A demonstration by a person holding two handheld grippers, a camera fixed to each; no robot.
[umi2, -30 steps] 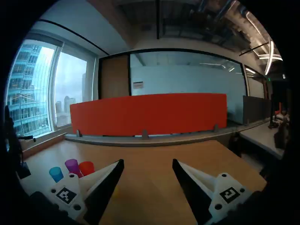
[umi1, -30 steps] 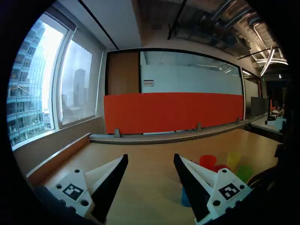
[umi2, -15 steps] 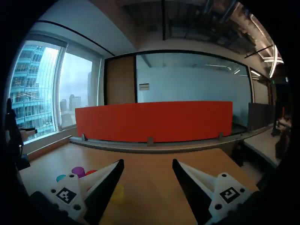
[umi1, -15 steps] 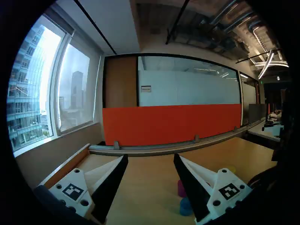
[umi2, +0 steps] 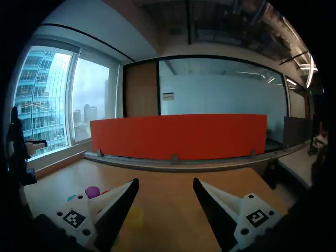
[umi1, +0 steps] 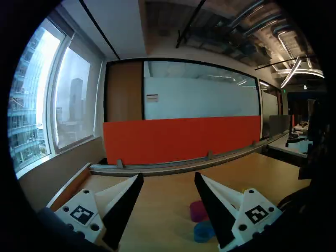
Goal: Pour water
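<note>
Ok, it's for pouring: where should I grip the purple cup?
Probably the side wall below the rim, from its open left in the left gripper view: the purple cup stands upright, the blue cup close on its near side.

I'm over a smooth, wood-look tabletop (umi1: 168,197), satin, with a soft sheen off the window light. On my left gripper (umi1: 168,176) the fingers (umi1: 105,197) look like matt white plastic with flat black inner faces, and my right gripper (umi2: 166,180) has the same finish. The magenta cup (umi1: 195,210) and blue cup (umi1: 202,231) look like smooth plastic. The yellow cup (umi2: 134,216) does too, though it's blurred. The orange divider (umi1: 180,138) is matt and even; cloth or board, I can't tell. The glass wall (umi1: 197,98) is glossy. Overhead, the pipes (umi1: 252,21) look like dull bare metal.
</note>
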